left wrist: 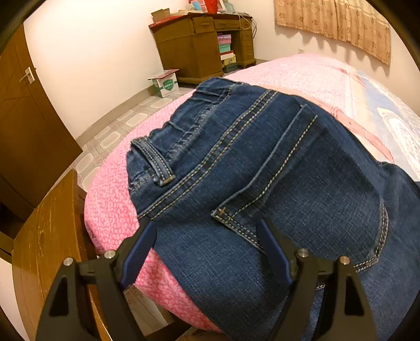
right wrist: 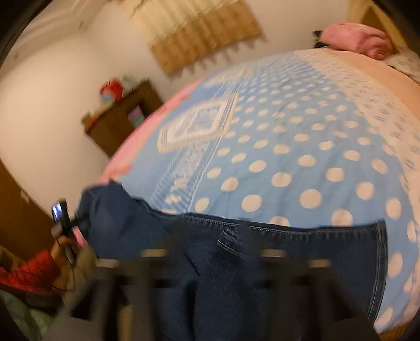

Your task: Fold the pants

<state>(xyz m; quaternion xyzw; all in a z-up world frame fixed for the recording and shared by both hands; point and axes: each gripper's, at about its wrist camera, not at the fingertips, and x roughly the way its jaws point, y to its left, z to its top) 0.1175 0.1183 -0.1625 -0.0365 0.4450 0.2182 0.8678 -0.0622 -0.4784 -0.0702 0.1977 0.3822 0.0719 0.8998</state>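
The jeans (left wrist: pixel 262 162) were dark blue denim with pale tan double stitching. Under them the bedspread (left wrist: pixel 113 209) was pink with a small white speckle, turning light blue with white polka dots (right wrist: pixel 309 162). The desk (left wrist: pixel 194 47) was brown wood, the curtain (left wrist: pixel 333 23) beige with a floral print.

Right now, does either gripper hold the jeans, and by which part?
No. The left gripper stands open over the jeans, gripping nothing. The right gripper is blurred, also apparently open.
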